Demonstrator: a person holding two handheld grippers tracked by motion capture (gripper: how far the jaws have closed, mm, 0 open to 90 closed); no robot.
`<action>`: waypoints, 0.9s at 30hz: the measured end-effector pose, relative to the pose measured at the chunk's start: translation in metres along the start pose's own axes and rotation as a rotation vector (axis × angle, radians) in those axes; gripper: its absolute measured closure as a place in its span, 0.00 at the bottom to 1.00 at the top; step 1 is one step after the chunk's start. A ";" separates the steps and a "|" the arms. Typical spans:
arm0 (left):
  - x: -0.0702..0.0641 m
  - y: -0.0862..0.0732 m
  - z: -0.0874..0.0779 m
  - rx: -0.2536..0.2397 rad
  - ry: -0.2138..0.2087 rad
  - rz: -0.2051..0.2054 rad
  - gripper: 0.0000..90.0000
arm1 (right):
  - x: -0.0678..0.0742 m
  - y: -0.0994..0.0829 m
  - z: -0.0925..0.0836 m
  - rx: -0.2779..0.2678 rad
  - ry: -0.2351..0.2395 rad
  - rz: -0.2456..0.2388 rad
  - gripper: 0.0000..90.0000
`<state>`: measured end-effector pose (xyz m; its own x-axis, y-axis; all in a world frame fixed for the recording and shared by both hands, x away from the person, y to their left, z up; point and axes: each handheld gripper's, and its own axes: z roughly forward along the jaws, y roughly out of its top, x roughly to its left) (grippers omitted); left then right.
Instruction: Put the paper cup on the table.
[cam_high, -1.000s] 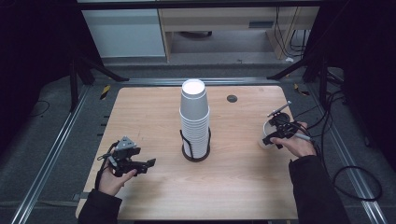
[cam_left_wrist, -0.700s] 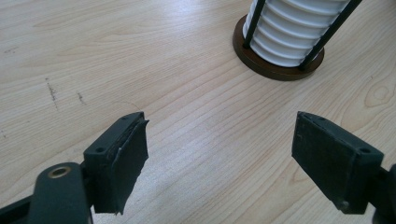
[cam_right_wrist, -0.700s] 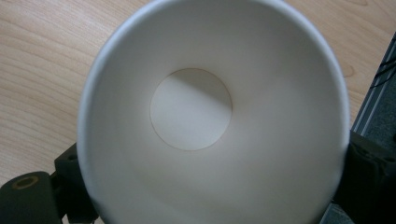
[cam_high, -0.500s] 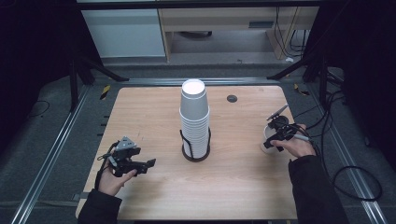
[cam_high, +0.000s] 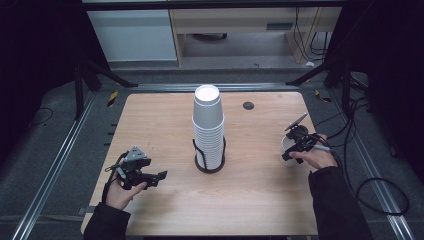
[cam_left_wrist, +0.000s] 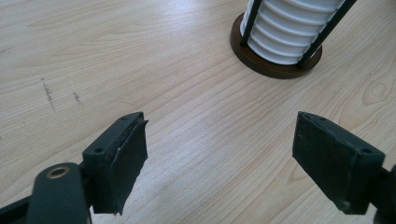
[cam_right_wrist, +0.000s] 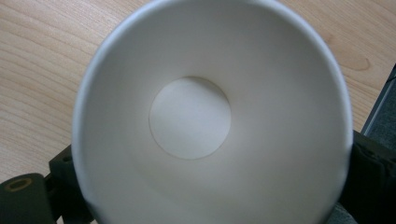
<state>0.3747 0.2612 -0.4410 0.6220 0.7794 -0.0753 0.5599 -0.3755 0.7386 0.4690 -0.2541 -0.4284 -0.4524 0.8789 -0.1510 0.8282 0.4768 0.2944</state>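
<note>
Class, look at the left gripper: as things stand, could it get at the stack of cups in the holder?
Probably yes. The left gripper has its jaws wide open with nothing between them, and only bare table lies between it and the stack of cups. The holder's black rods might hinder a low grip.

The left hand (cam_high: 121, 192), in a dark sleeve, enters from the bottom edge of the surface near its left corner and holds the black two-jaw left claw (cam_high: 161, 176) low and level, pointing toward the surface's middle. Its jaws stand wide apart with nothing between them. The right hand (cam_high: 315, 157), also dark-sleeved, lies near the right edge of the surface. The black right claw (cam_high: 286, 154) points left, its jaws set on either side of a white paper cup (cam_right_wrist: 210, 121), gripping it.
</note>
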 end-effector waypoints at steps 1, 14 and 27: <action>0.000 0.000 0.000 0.000 0.000 0.000 0.19 | 0.001 0.000 0.000 0.002 0.001 0.000 0.07; 0.000 0.000 0.001 0.003 -0.002 0.003 0.19 | 0.002 -0.001 -0.007 -0.053 0.026 0.025 0.02; 0.001 0.000 0.000 0.000 0.005 0.000 0.18 | 0.004 -0.011 -0.040 -0.225 0.022 0.040 0.01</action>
<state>0.3748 0.2620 -0.4409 0.6191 0.7820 -0.0716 0.5599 -0.3756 0.7385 0.4449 -0.2566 -0.3944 -0.4299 0.8955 -0.1152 0.7523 0.4258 0.5028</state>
